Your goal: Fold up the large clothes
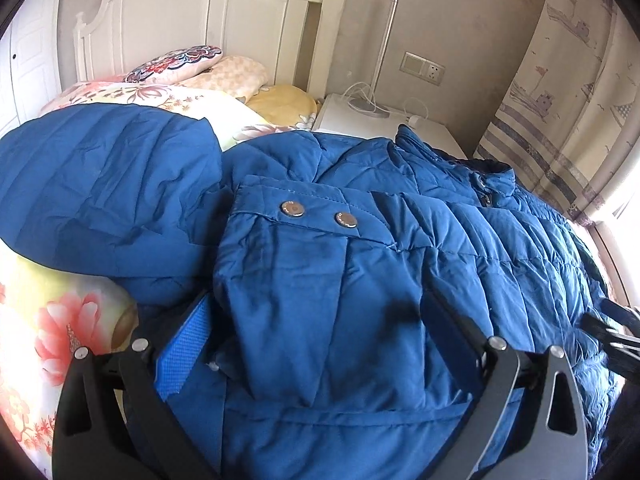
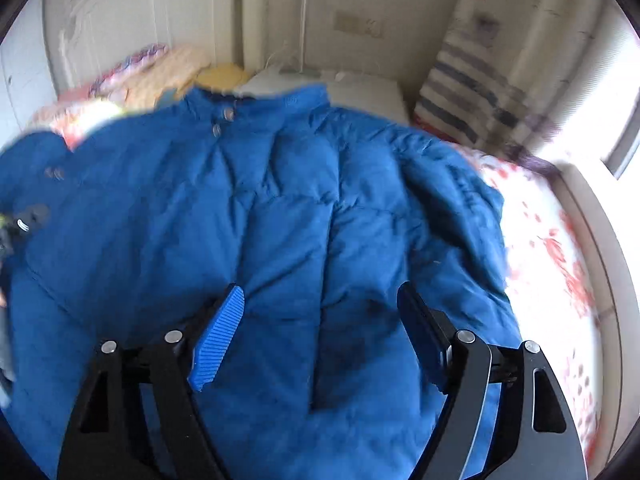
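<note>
A large blue quilted jacket lies spread on the bed, collar toward the headboard. In the left wrist view a sleeve cuff with two metal snaps lies folded over the jacket's body, and its end sits between the wide-apart fingers of my left gripper. The hood lies to the left. In the right wrist view the jacket fills the frame, and my right gripper is open just above its lower front, holding nothing. The view is blurred by motion.
The bed has a floral sheet and pillows by the white headboard. A white bedside cabinet with a lamp stands behind the jacket. A striped curtain and a window are at the right.
</note>
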